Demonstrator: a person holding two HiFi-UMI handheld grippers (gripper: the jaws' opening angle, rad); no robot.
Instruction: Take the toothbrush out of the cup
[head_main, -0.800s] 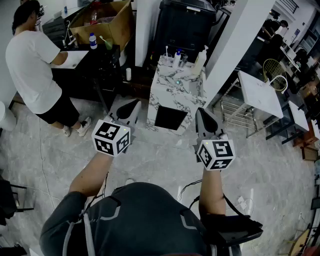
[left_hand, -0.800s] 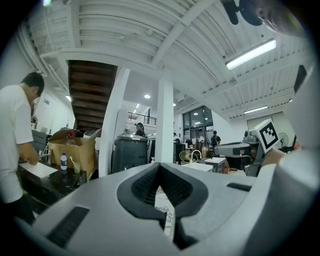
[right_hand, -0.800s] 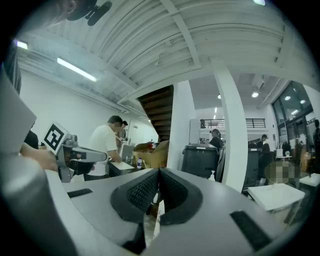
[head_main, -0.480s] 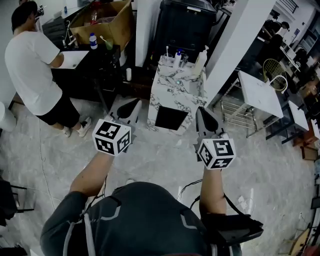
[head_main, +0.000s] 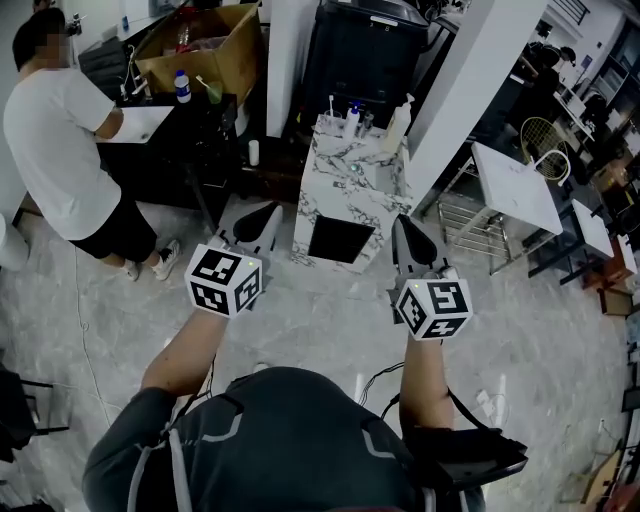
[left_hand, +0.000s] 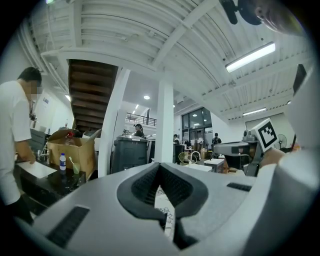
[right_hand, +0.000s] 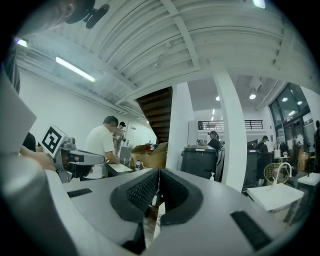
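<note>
**Head view.** You look down over your own dark shirt and both forearms. Your left gripper and right gripper are held level, side by side and apart. Both point at a marble stand ahead of them on the pale floor, and neither touches it. At the far left of the stand's top, a thin white stick that looks like the toothbrush stands upright in a small cup. Bottles stand just beside the cup. A dark bin stands behind the stand and a white pillar to its right. To the left, a person in a white shirt stands at a black counter near a cardboard box. A green cup on that counter holds another brush.

**Left gripper view.** The jaws of the left gripper are pressed together at the tips, with nothing pinched. A sliver of marble shows through the slit below them. The person, box and green cup are at the left and the bin is in the middle. Your right gripper is at the right edge.

**Right gripper view.** The jaws of the right gripper are pressed together and hold nothing. Your left gripper shows at the left, with the person beyond it. The box and bin are near the centre. The toothbrush cannot be made out here.
</note>
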